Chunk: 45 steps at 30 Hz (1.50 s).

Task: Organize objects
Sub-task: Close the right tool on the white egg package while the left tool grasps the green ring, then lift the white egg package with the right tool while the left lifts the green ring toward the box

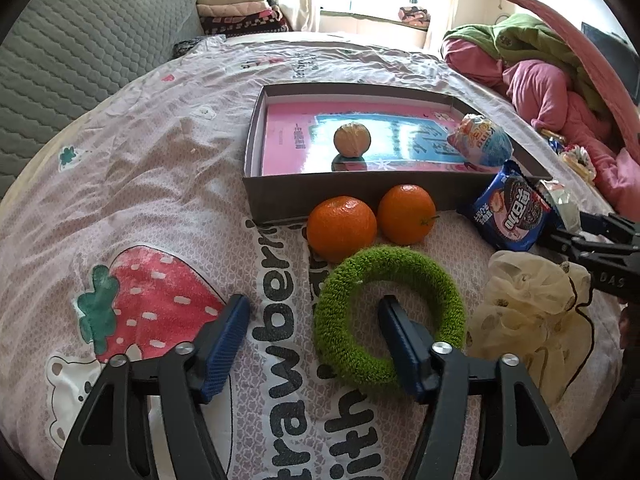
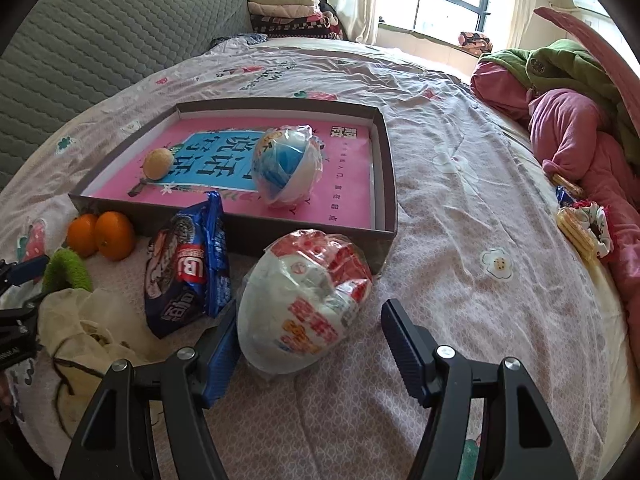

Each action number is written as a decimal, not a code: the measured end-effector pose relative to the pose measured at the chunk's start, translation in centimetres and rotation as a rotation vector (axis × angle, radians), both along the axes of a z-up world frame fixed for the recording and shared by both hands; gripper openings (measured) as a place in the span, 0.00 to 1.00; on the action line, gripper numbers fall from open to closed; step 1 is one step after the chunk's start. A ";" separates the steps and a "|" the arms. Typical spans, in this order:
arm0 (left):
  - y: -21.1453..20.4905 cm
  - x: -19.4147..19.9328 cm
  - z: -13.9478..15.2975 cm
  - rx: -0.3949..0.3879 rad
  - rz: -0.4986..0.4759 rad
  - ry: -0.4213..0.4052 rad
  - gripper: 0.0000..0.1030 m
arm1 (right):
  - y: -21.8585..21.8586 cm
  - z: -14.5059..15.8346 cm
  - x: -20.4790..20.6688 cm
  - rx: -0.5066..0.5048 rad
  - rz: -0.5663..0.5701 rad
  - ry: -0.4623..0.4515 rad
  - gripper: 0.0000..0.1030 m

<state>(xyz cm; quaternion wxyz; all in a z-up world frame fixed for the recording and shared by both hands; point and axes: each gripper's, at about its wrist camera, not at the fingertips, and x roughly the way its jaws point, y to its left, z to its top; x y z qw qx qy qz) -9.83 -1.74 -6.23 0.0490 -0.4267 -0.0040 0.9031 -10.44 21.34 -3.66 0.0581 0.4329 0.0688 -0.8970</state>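
The shallow grey box point(image 2: 384, 184) on the bedspread point(image 2: 460, 208) holds a blue-and-white wrapped ball point(image 2: 290, 168) and a walnut point(image 1: 352, 140). Outside its near wall wait a red-and-white wrapped ball point(image 2: 304, 300), a cream scrunchie point(image 1: 532, 304), a green scrunchie point(image 1: 388, 316), an Oreo packet point(image 2: 188, 264) and two tangerines point(image 1: 342, 228). The right gripper point(image 2: 310, 344) gapes around the red-and-white ball, unclamped; the left gripper point(image 1: 314, 324) straddles the green scrunchie's rim, jaws apart. I judge it under halfway.
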 end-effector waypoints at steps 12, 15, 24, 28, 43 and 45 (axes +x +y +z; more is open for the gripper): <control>0.3 0.0 0.0 0.038 -0.019 -0.004 0.28 | 1.0 0.0 -0.2 -0.085 -0.008 -0.010 0.53; 0.4 0.0 0.0 0.045 -0.024 -0.004 0.23 | 1.0 0.0 -0.2 -0.088 -0.006 -0.011 0.53; -0.2 0.0 0.0 0.102 -0.016 -0.015 0.18 | 1.0 -0.1 -0.2 -0.098 -0.003 -0.020 0.53; -0.2 0.1 0.3 0.106 -0.011 -0.006 0.16 | 1.0 0.0 -0.1 -0.106 -0.004 -0.019 0.53; 0.5 1.4 2.5 0.120 -0.054 0.084 0.15 | 1.0 1.9 0.9 -0.146 0.000 0.048 0.53; 0.6 1.5 2.8 0.123 -0.060 0.099 0.15 | 1.0 2.3 1.1 -0.148 0.000 0.069 0.53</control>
